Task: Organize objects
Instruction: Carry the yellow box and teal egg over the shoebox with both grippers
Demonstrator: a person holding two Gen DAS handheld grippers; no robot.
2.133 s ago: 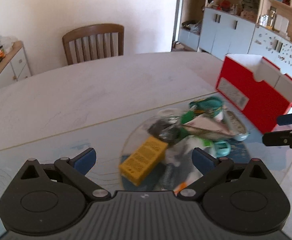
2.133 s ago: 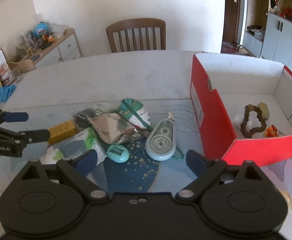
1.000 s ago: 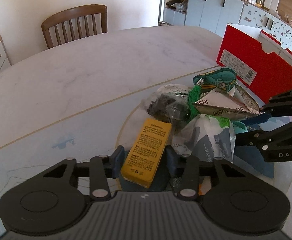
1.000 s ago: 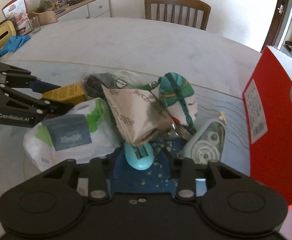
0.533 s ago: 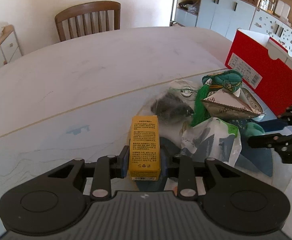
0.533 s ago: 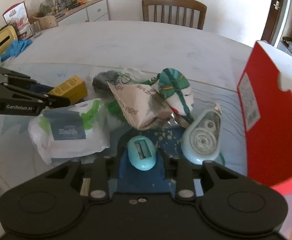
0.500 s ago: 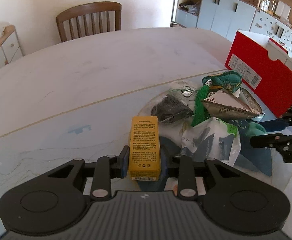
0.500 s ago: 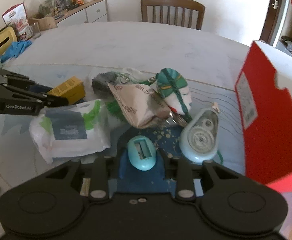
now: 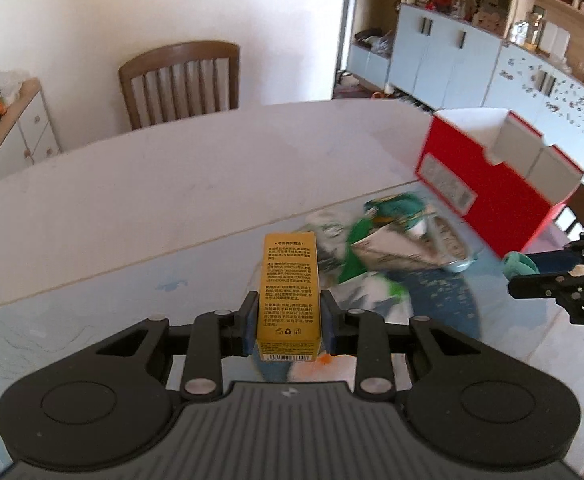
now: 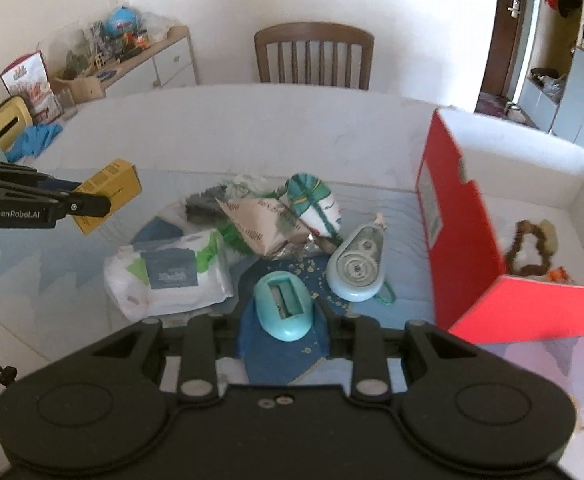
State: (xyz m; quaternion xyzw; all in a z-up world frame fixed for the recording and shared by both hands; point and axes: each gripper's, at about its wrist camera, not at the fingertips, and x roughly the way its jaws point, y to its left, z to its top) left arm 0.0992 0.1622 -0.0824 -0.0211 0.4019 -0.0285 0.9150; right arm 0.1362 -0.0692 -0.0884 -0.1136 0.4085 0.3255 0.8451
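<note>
My left gripper (image 9: 290,322) is shut on a yellow carton (image 9: 290,292) and holds it above the table; the carton also shows at the left of the right wrist view (image 10: 110,192). My right gripper (image 10: 284,316) is shut on a small teal egg-shaped sharpener (image 10: 284,306), lifted off the pile; it also shows in the left wrist view (image 9: 519,264). The open red box (image 10: 467,216) stands to the right, with a brown bead bracelet (image 10: 529,248) inside.
On the table lie a white wipes pack (image 10: 172,276), a beige snack bag (image 10: 260,224), a teal-striped pouch (image 10: 313,200), a correction-tape dispenser (image 10: 357,264) and a dark bundle (image 10: 204,204). A wooden chair (image 10: 313,56) stands behind the table; a sideboard (image 10: 132,64) is at far left.
Both grippers have lifted up and back from the pile, the left with the yellow carton, the right with the teal sharpener. The red box interior has come into the right view.
</note>
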